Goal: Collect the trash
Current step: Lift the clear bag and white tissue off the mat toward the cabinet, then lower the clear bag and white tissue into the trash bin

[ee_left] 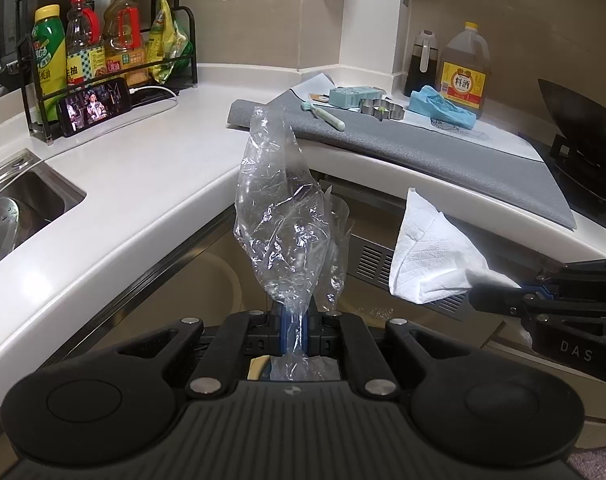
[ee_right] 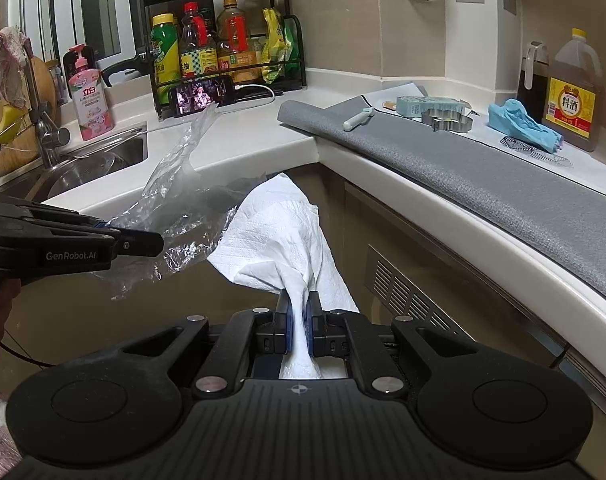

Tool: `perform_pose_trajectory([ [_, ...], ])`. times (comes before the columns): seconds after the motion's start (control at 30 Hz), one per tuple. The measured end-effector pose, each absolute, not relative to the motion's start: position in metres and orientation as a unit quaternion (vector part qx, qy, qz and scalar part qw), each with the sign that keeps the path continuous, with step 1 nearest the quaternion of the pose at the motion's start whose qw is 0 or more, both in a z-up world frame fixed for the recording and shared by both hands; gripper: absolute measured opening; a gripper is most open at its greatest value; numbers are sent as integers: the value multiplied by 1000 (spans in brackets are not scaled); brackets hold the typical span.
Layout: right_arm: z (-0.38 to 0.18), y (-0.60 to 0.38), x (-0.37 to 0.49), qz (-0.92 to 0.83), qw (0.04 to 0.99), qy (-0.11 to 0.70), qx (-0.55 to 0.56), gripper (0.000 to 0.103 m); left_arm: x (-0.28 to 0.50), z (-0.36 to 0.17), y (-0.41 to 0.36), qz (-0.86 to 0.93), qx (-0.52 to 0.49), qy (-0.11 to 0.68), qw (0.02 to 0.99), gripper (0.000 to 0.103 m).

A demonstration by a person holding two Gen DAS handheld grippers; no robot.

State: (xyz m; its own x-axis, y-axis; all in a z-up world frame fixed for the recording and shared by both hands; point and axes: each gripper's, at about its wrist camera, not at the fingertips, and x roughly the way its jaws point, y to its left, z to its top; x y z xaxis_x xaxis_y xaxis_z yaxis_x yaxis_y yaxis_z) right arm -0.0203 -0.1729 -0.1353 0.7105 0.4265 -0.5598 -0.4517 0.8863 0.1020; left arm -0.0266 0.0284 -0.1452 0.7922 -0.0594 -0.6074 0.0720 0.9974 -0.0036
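My left gripper (ee_left: 294, 312) is shut on a crumpled clear plastic bag (ee_left: 281, 208), which stands up from its blue pads in front of the counter corner. In the right wrist view that same bag (ee_right: 183, 200) sticks out of the left gripper (ee_right: 159, 242) at the left edge. My right gripper (ee_right: 299, 300) is shut on a white paper towel (ee_right: 279, 232) that fans out above its pads. From the left wrist view the towel (ee_left: 427, 256) hangs from the right gripper (ee_left: 477, 290) at the right. Both grippers hover off the counter, above the cabinet fronts.
A grey mat (ee_right: 443, 160) on the white counter (ee_left: 151, 176) carries a crumpled blue cloth (ee_right: 519, 124), a small box (ee_right: 423, 106), a metal cutter (ee_right: 447, 120) and a peeler (ee_right: 357, 120). A sink (ee_right: 99, 164) lies left, a bottle rack (ee_right: 223, 40) and phone (ee_right: 201, 96) behind, a stove (ee_left: 583, 160) right.
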Motion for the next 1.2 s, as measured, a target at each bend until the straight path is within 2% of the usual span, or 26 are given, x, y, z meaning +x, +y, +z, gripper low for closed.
perform_pose_trajectory([
  [0.7, -141, -168, -11, 226, 925, 305, -24, 7, -12, -154, 23, -50, 49, 334, 940, 7],
  [1.2, -181, -165, 29, 221, 903, 369, -8, 7, 24, -203, 28, -48, 40, 422, 904, 7],
])
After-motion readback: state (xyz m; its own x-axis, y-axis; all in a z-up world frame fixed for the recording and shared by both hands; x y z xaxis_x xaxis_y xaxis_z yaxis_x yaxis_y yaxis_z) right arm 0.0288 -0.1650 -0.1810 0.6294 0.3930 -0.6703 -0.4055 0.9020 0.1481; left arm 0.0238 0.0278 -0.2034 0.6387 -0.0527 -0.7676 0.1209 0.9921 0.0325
